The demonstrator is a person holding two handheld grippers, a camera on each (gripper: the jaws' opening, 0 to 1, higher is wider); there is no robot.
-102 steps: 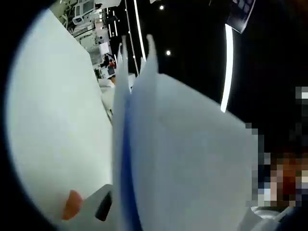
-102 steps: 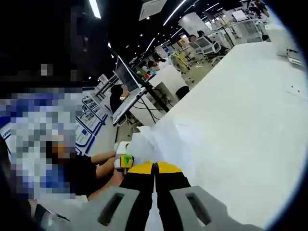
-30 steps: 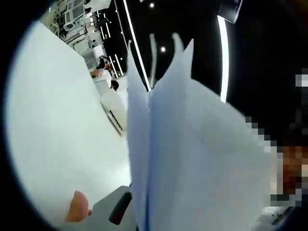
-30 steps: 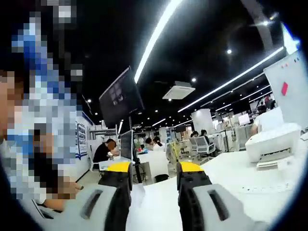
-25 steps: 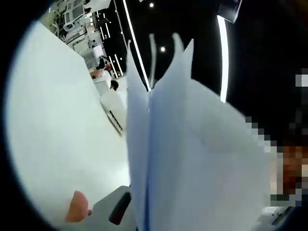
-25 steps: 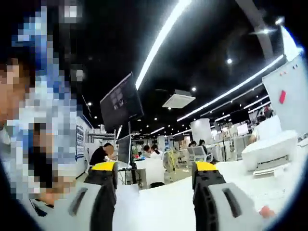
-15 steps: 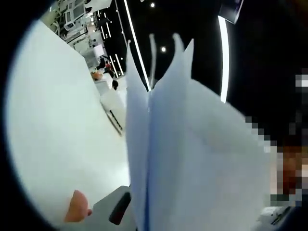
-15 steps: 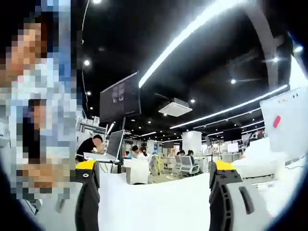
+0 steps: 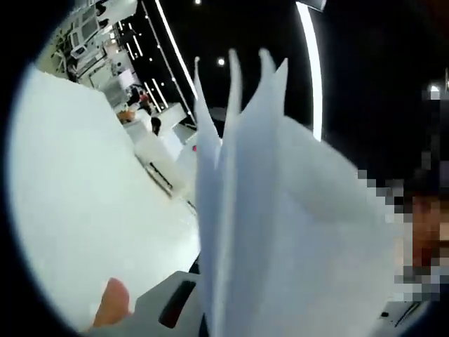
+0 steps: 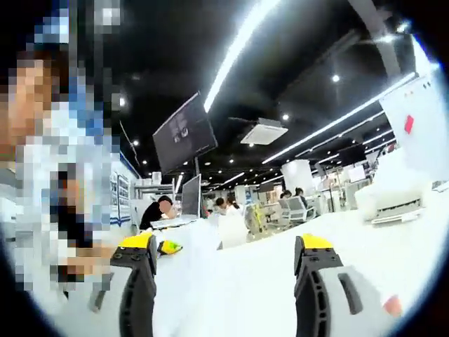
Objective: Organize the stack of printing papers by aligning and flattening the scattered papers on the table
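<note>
1. Our left gripper [image 9: 210, 319] is clamped on a stack of printing papers [image 9: 280, 239], which rises from between its jaws and stands on edge, close to the lens in the left gripper view.
2. We see the sheets fan apart at the top into several pointed corners, so the edges aren't flush there.
3. Only one grey jaw of this gripper shows, at the bottom left of the papers; the other is hidden behind the sheets.
4. A fingertip [image 9: 112, 305] of the person shows just beside that grey jaw.
5. We see the white table [image 9: 84, 203] to the left of the held papers, with the papers lifted off it.
6. Our right gripper [image 10: 228, 270] stands wide open in the right gripper view, its two black jaws with yellow tips far apart.
7. Nothing sits between those jaws; we see bare white table [image 10: 252, 295] in the gap.
8. We see a small yellow-and-green object [image 10: 168, 246] just beside the left jaw's tip; what it is we cannot tell.
9. Farther off stand a white printer [image 10: 396, 196], a hanging dark screen [image 10: 184, 135], and a seated person [image 10: 165, 209] at a laptop.
</note>
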